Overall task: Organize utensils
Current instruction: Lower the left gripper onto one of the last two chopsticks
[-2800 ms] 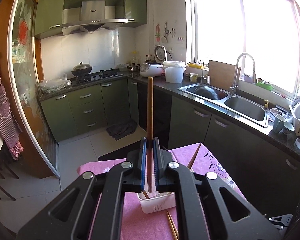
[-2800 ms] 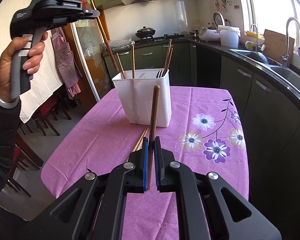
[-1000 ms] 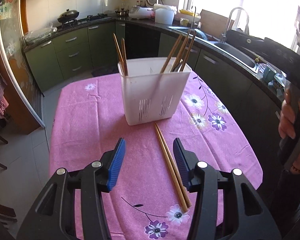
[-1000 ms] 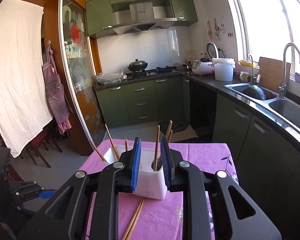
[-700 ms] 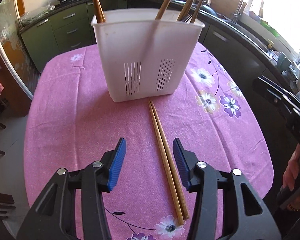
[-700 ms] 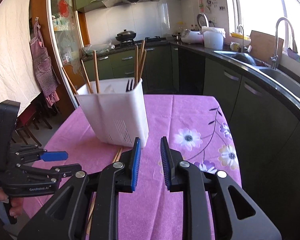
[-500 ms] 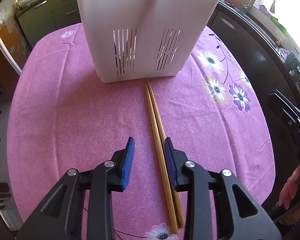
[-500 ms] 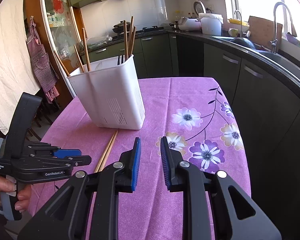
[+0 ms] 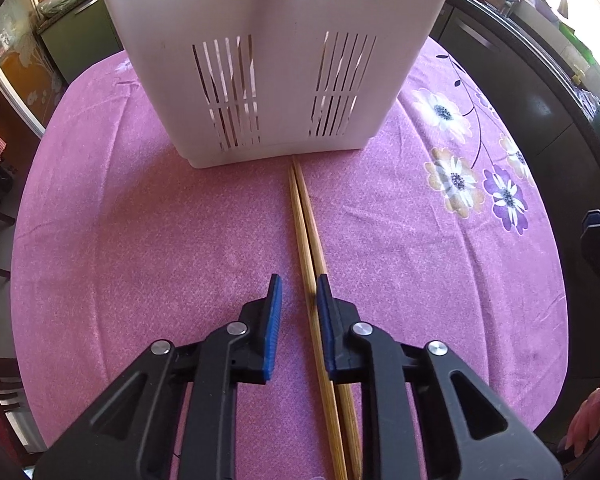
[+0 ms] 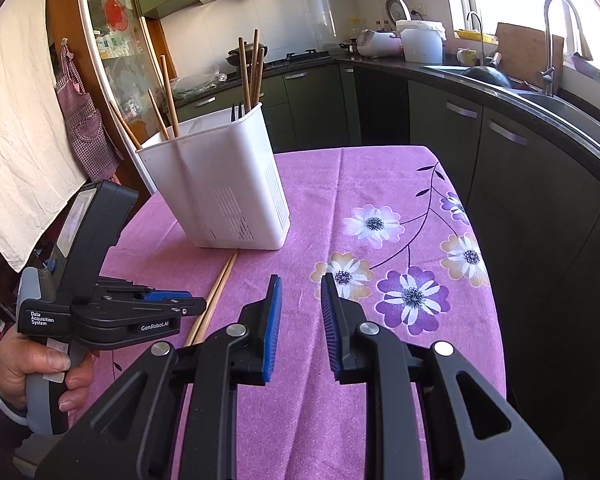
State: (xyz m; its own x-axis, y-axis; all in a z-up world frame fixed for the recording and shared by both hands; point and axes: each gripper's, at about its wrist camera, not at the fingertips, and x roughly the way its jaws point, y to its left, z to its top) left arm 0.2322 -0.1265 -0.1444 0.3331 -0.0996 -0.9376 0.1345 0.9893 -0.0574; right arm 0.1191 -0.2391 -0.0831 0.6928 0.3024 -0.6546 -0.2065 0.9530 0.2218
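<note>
Your two loose chopsticks (image 9: 306, 240) lie side by side on the purple flowered surface (image 9: 140, 240), thin ends touching the foot of the white utensil caddy (image 9: 276, 60) and running straight out from it toward you, so they are lined up for a pinch along their length. The caddy stands upright and already holds several chopsticks and a fork, which suggests this pair is what is left to sort.

Your left tool (image 9: 299, 300) points steeply down in front of the caddy. Its blue pads straddle the pair and are closing; the right-hand pad looks almost against the wood, the other stands clear, so nothing is gripped yet. Your right tool (image 10: 300, 304) hangs to the caddy's flower side, its pads a narrow gap apart and empty, out of the way.

A second ago your left tool stood much wider and higher, with the whole caddy in its view. The right tool looked across the kitchen then; now it looks down at the cloth.
</note>
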